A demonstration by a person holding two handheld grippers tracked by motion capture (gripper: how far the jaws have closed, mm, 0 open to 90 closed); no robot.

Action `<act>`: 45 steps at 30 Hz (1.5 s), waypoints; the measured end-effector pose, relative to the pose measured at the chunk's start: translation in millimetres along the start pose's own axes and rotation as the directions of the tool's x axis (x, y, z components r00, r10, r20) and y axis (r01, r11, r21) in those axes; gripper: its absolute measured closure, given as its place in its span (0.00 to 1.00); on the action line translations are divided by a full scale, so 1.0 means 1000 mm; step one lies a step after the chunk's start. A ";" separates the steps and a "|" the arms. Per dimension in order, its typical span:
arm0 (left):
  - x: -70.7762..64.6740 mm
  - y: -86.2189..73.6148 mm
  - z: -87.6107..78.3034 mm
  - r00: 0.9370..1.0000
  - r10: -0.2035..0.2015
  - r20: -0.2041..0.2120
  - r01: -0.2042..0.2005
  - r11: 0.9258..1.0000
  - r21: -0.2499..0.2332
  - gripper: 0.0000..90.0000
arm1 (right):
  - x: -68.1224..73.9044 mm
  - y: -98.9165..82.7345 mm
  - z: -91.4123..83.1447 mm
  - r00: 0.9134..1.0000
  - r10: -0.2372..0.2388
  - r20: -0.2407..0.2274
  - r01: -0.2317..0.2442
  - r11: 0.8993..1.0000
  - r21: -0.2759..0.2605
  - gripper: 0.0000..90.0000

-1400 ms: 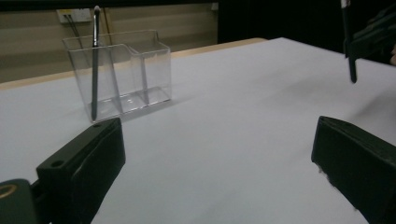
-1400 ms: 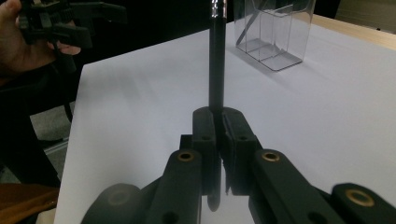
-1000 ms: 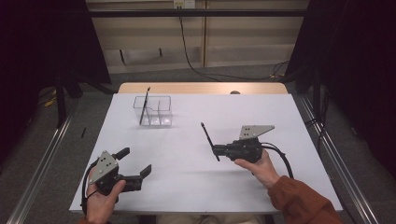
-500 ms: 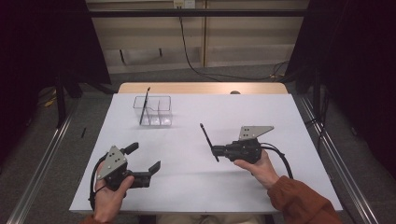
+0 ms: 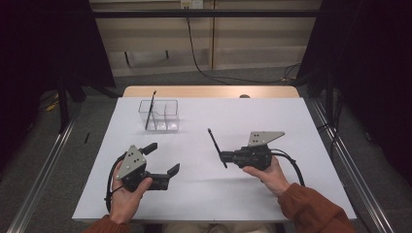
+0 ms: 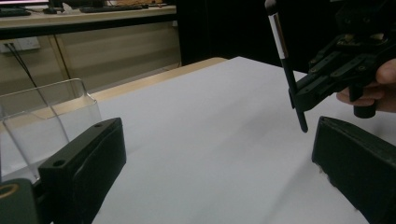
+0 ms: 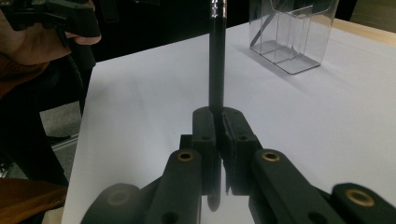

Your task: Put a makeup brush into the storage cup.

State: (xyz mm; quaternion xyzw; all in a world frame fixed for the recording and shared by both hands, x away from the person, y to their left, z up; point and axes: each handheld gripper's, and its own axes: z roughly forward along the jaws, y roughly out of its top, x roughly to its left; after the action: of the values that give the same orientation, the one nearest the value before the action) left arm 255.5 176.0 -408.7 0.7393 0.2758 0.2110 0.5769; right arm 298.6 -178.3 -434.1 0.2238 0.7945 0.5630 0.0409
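My right gripper (image 5: 224, 156) is shut on a thin black pen (image 5: 214, 143), which sticks out past the jaws toward the far left. In the right gripper view the jaws press together on the pen (image 7: 216, 70), gripping its lower part. My left gripper (image 5: 164, 158) is held over the table's near left part, open wide with nothing between its jaws. In the left gripper view the pen (image 6: 286, 65) stands upright beyond the open left gripper (image 6: 219, 154), apart from it. A clear compartment box (image 5: 159, 115) stands at the far left with a second black pen (image 5: 150, 108) leaning in it.
The white table top (image 5: 272, 116) ends at a wooden strip along its far edge. Metal rails run along the floor on both sides. The clear box (image 7: 292, 32) lies ahead and to the right of the right gripper's jaws. The other hand (image 7: 32, 42) shows at upper left there.
My left gripper has moved rightward toward the table's middle and risen slightly, still open. The right gripper and its pen have stayed put.
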 end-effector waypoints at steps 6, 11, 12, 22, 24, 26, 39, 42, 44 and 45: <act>-0.005 0.007 0.011 1.000 0.012 0.024 -0.012 1.000 -0.003 0.03 | 0.001 0.000 0.000 1.000 -0.004 0.001 0.004 1.000 -0.007 0.94; -0.009 0.013 0.021 0.999 0.026 0.044 -0.025 1.000 -0.010 0.03 | 0.002 0.000 0.000 1.000 -0.006 0.000 0.006 1.000 -0.011 0.94; -0.010 0.014 0.022 0.999 0.025 0.047 -0.024 1.000 -0.012 0.03 | 0.002 0.000 0.000 1.000 -0.006 0.000 0.006 1.000 -0.011 0.94; -0.017 0.021 0.038 0.996 0.028 0.087 -0.027 1.000 -0.011 0.02 | 0.003 0.000 0.002 1.000 -0.006 -0.005 0.005 1.000 -0.018 0.94; -0.019 0.021 0.041 0.997 0.033 0.071 -0.032 0.999 -0.007 0.03 | 0.003 0.001 0.001 1.000 -0.008 -0.004 0.008 1.000 -0.021 0.94; -0.021 0.022 0.044 0.996 0.030 0.090 -0.030 1.000 -0.005 0.03 | 0.002 0.002 -0.001 1.000 -0.006 -0.002 0.006 1.000 -0.030 0.94; -0.031 0.031 0.063 0.990 0.013 0.139 -0.012 1.000 -0.008 0.02 | 0.003 0.000 0.002 1.000 -0.010 -0.009 0.009 1.000 -0.024 0.94; -0.032 0.033 0.068 0.988 0.013 0.154 -0.011 1.000 -0.012 0.02 | 0.004 0.000 0.002 1.000 -0.011 -0.009 0.011 1.000 -0.024 0.94; -0.034 0.035 0.071 0.988 0.016 0.157 -0.014 1.000 -0.012 0.03 | 0.004 0.000 0.002 1.000 -0.011 -0.011 0.011 1.000 -0.024 0.94; -0.035 0.035 0.073 0.986 0.014 0.164 -0.012 1.000 -0.009 0.03 | 0.004 0.000 0.002 1.000 -0.011 -0.010 0.011 1.000 -0.024 0.94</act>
State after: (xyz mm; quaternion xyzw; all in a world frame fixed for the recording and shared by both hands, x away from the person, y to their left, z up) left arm 280.8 92.7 -392.1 0.7537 0.2217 0.1541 0.5992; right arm 295.7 -174.7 -434.5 0.2158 0.7891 0.5735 0.0426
